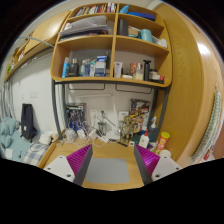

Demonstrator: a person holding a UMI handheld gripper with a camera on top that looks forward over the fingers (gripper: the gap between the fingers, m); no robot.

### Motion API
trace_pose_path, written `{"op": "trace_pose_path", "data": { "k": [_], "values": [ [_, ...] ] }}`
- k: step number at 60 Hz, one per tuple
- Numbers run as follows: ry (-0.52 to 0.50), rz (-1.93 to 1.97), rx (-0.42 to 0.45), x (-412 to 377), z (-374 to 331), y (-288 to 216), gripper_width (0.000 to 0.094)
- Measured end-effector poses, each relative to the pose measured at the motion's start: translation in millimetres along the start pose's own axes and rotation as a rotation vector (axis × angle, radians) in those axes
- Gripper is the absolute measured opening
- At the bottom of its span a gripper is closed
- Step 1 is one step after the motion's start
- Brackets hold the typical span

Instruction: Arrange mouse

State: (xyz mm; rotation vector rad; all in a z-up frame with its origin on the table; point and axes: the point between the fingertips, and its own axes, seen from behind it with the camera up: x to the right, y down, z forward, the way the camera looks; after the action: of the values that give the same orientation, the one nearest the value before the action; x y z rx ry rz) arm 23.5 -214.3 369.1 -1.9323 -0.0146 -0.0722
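The claw (110, 162) is open and empty above the worktop (108, 172); no mouse shows, so tilt down to find it first.

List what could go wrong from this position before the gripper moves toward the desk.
No mouse is in view, so the search may wander. The open gripper points at crowded small bottles and containers at the back of the wooden desk; a forward sweep could topple them. The wooden wall shelf overhangs, risking a bump if raised.
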Motion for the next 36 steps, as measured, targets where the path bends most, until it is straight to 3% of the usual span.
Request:
{"op": "trace_pose_path", "data": {
  "k": [10,13,36],
  "values": [
    [-0.007,-0.025,-0.065,-27,14,55,0.0838],
    [-0.015,-0.03,-0.078,-53,30,92,0.0838],
    [-0.165,-0.045,-0.376,-219,114,273,0.0836]
  ]
}}
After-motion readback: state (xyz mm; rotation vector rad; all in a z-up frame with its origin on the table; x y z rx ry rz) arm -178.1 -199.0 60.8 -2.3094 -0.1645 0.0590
